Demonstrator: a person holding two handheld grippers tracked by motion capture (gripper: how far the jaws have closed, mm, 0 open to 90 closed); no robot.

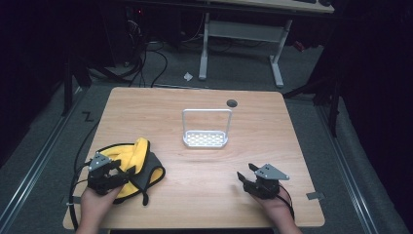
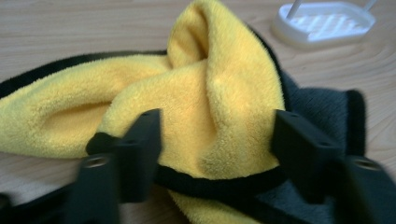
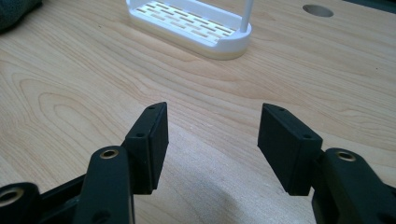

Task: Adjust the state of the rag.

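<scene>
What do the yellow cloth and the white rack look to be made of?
Yellow cloth: soft fleece or microfibre, judging by its fuzzy matte pile, with black edging and a grey reverse side. White rack: probably moulded plastic, smooth and slightly glossy, with a slotted base; its thin hoop handle might be coated wire.

In the left gripper view the jaws' near ends blur toward the bottom edge, and the yellow cloth [image 2: 205, 102] between them runs off the left and bottom edges; its fold hides the table beneath. Beyond the right jaw, the white rack [image 2: 324, 23] is cut by the top edge. In the right gripper view a dark cloth corner [image 3: 16, 10] beyond the left jaw is clipped by the corner, and the rack's post [image 3: 246, 14] leaves the top.
</scene>
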